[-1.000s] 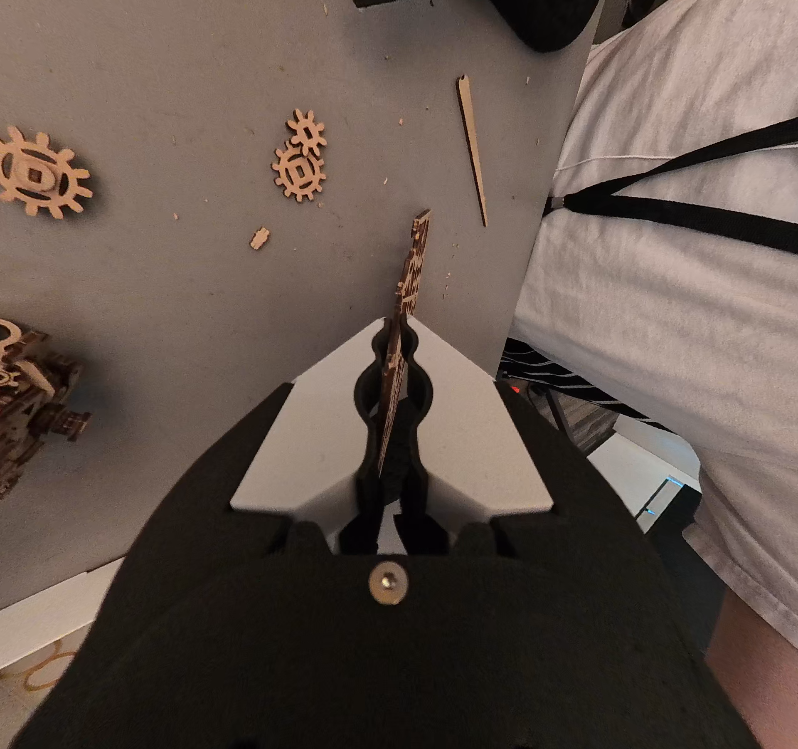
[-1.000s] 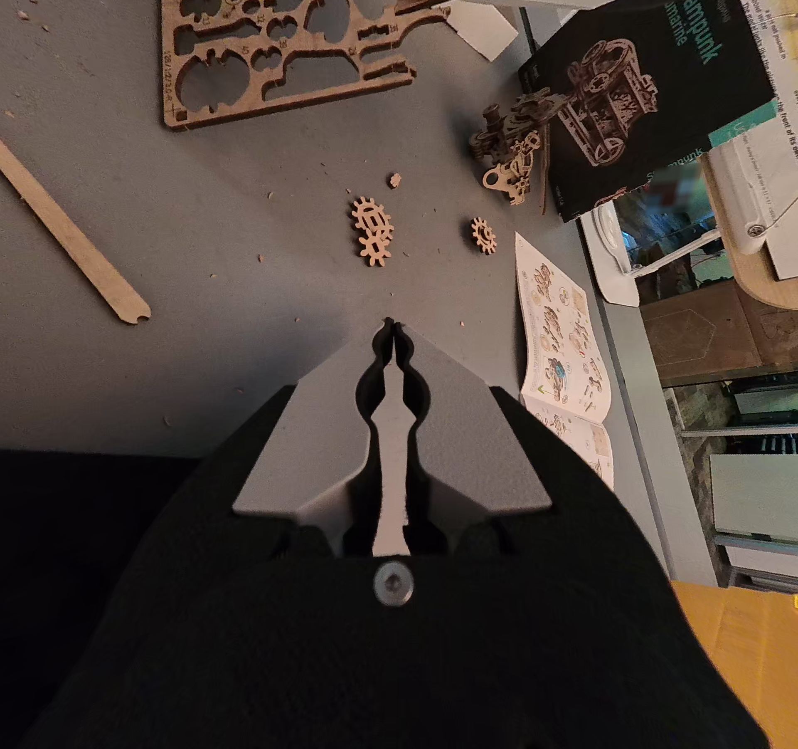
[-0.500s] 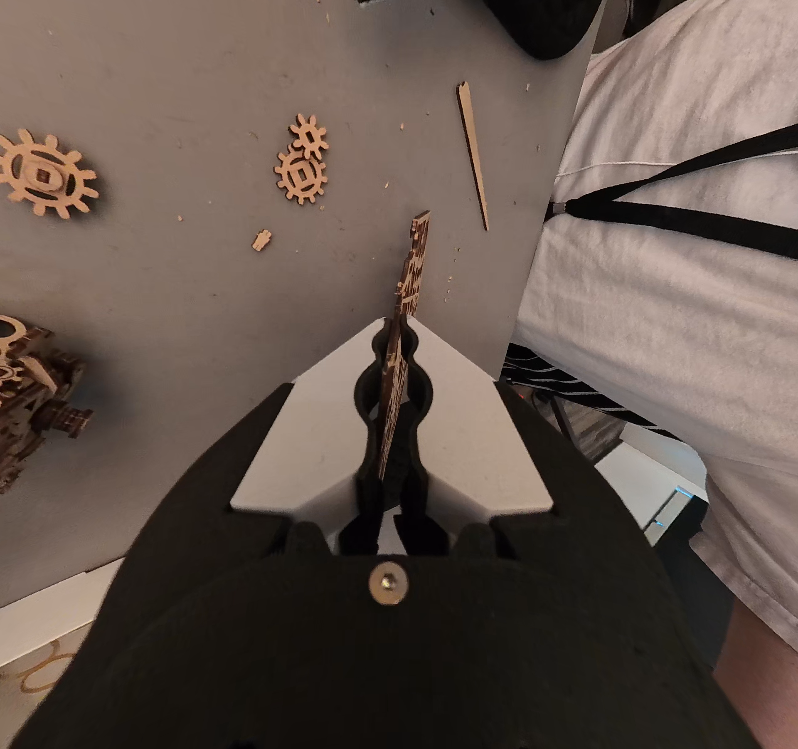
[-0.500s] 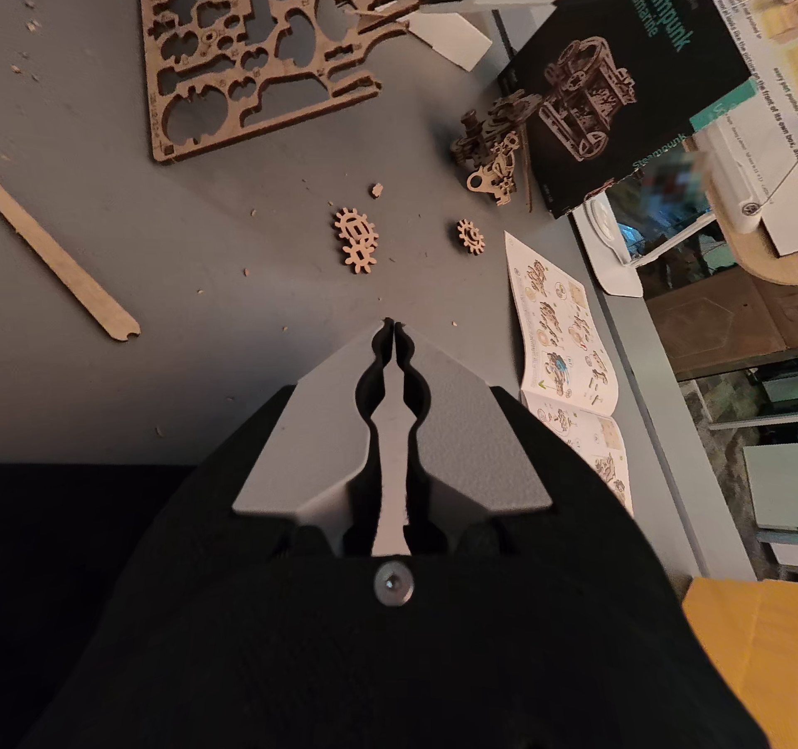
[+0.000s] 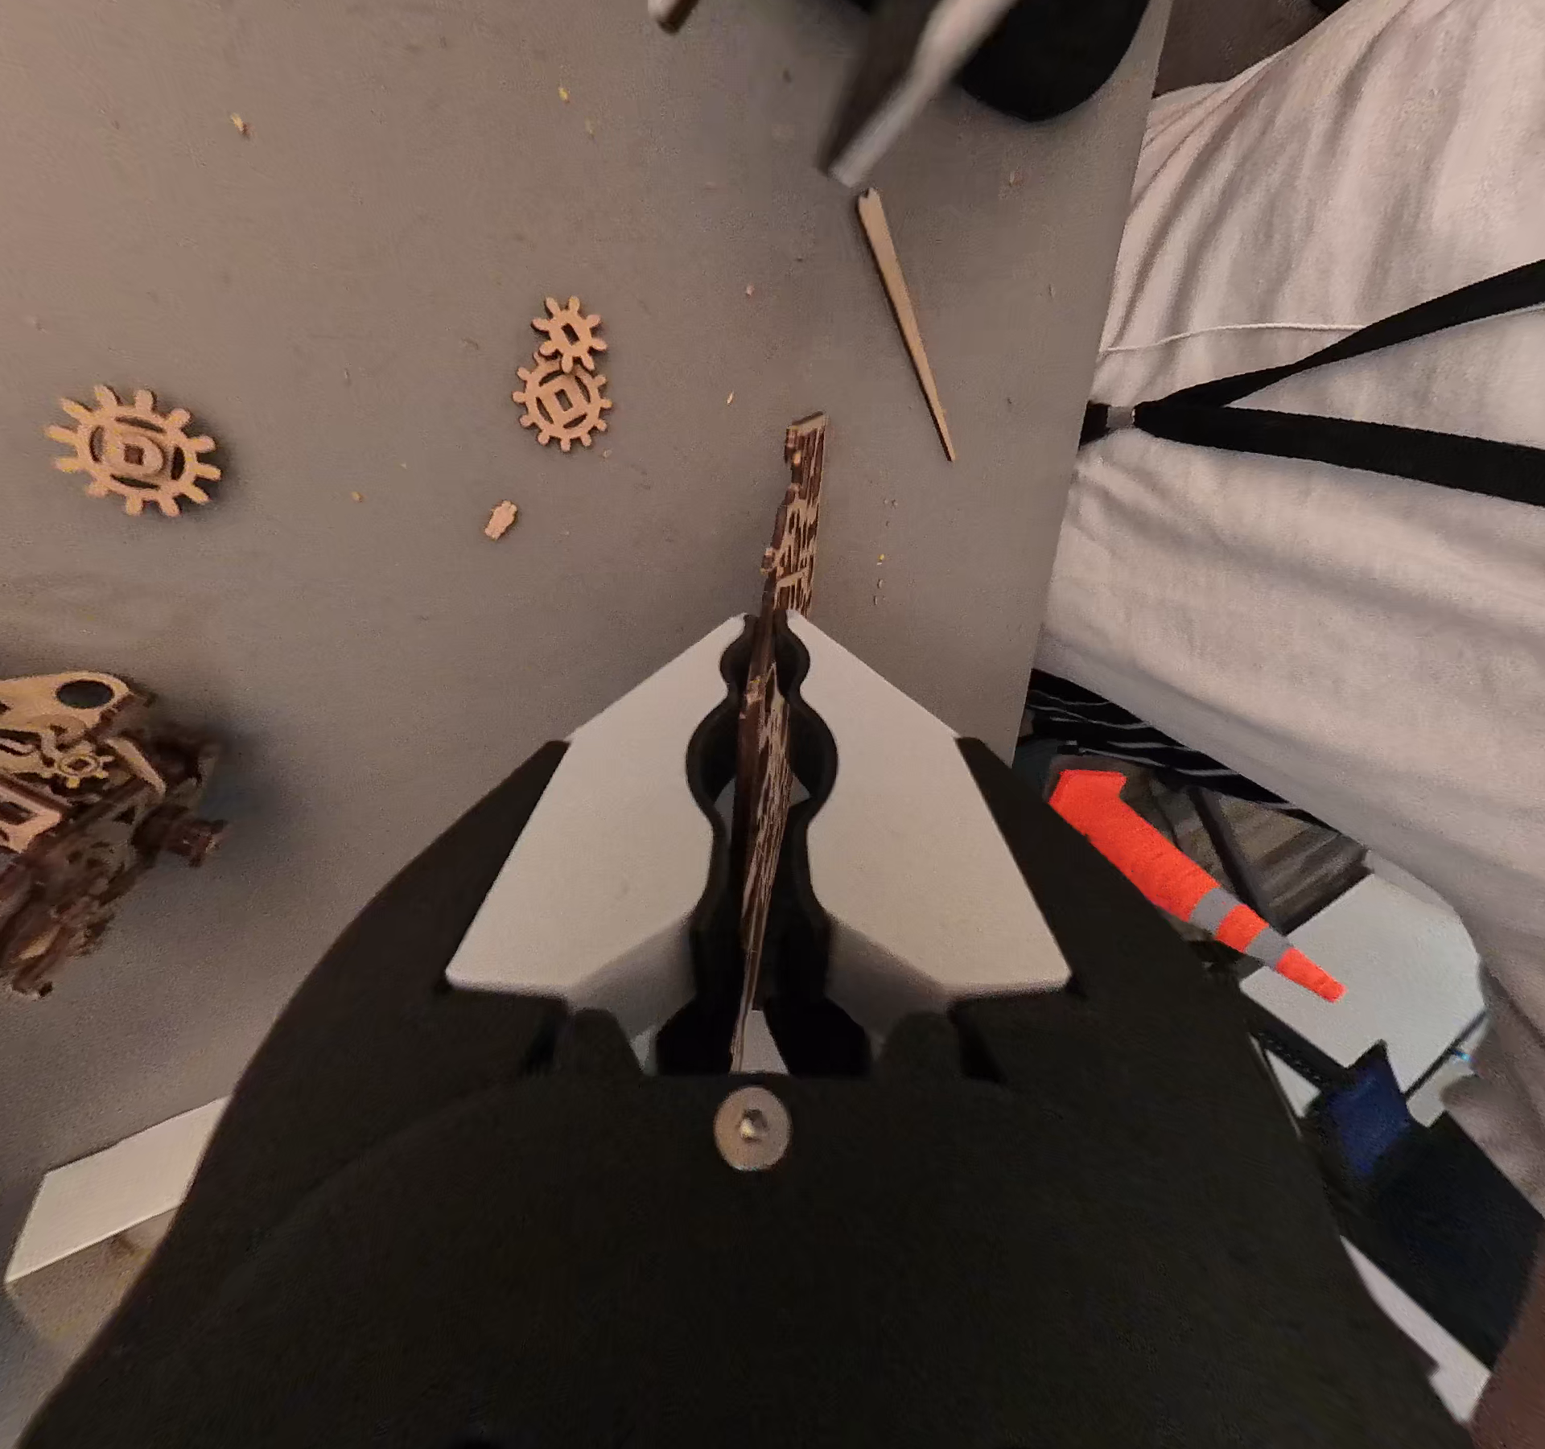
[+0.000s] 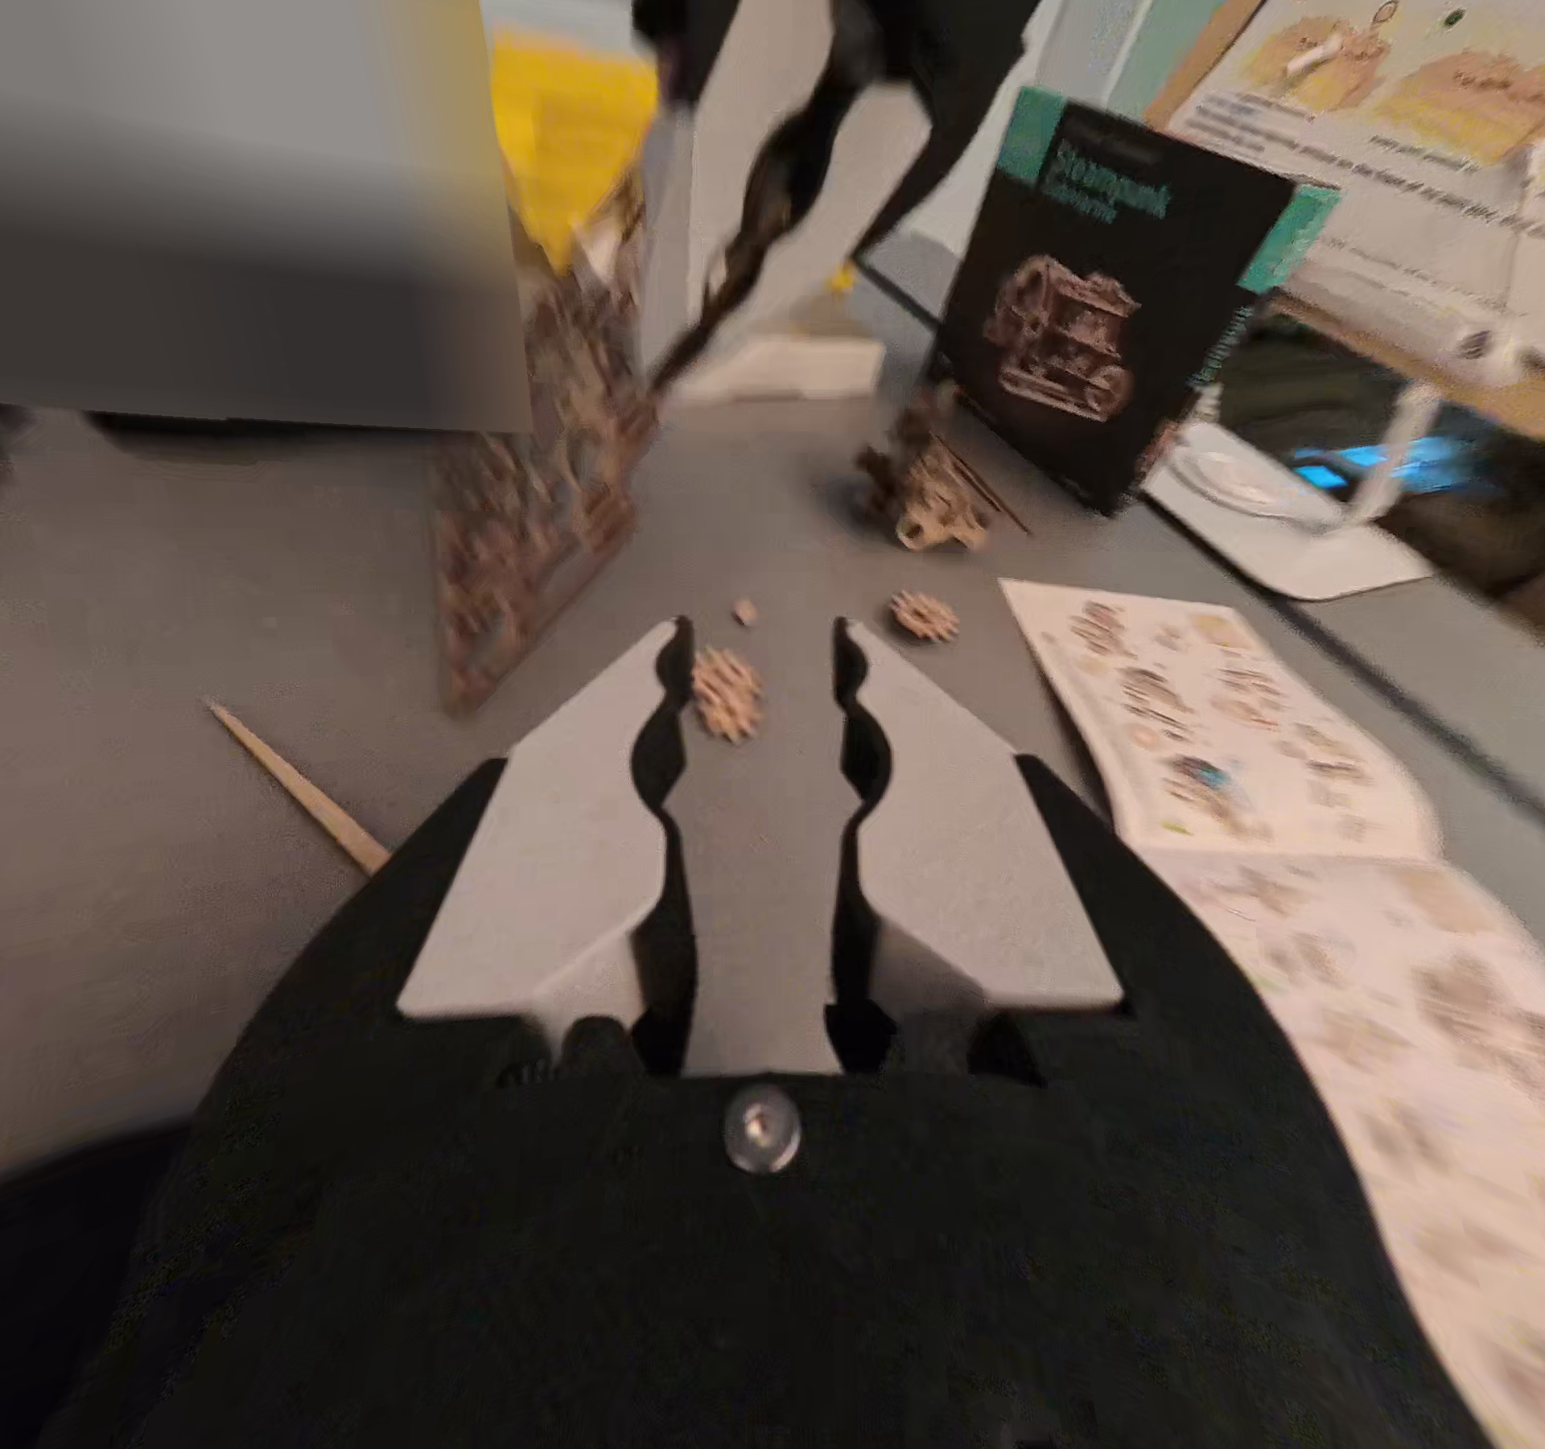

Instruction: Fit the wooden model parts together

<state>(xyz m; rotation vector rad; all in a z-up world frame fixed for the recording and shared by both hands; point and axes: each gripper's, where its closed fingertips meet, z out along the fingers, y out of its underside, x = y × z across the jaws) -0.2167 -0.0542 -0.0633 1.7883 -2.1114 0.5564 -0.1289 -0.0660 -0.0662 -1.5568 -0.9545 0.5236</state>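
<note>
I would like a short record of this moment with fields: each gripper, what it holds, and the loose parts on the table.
left gripper: shut on a thin wooden sheet, held edge-on
right gripper: open, empty, low over the grey table
in front of the right jaws: joined pair of gears
other loose parts: single gear, wooden stick
half-built model: by the black box
booklet: open, on the right

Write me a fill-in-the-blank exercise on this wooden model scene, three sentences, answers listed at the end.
1. The left gripper is shut on a thin ____ sheet of parts, held on edge between its fingers.
2. The right gripper is ____ and holds nothing.
3. Seen between the right gripper's fingers, a pair of small wooden ____ lies on the grey table.

Missing words: wooden; open; gears
</note>
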